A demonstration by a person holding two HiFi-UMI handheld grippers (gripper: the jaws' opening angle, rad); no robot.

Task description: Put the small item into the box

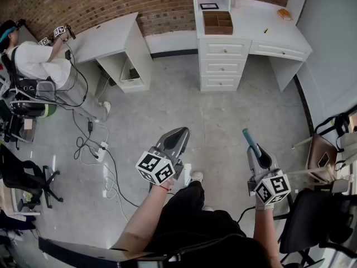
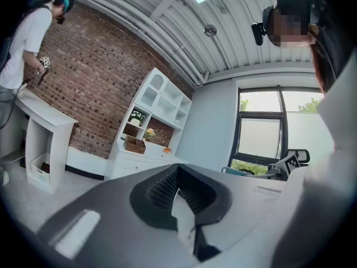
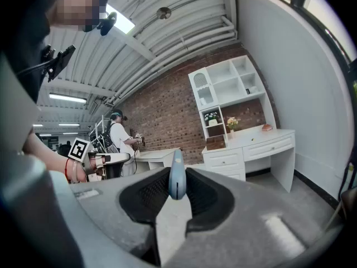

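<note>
i'm gripping the small blue item (image 1: 250,138) by one end in my right gripper's (image 1: 258,156) jaws, while my left gripper's (image 1: 178,134) jaws are sitting closed on nothing. the wooden box (image 1: 217,22) is standing well away on the white table (image 1: 268,24). on the way there, i judge, such a thin item could be pivoting or slipping from this narrow pinch onto the floor. the box is showing compartments; what they are holding i cannot tell.

Lower centre of the head view: black trousers (image 1: 192,216), one white shoe (image 1: 196,176), and a thin red band (image 1: 163,187) around the left wrist.
</note>
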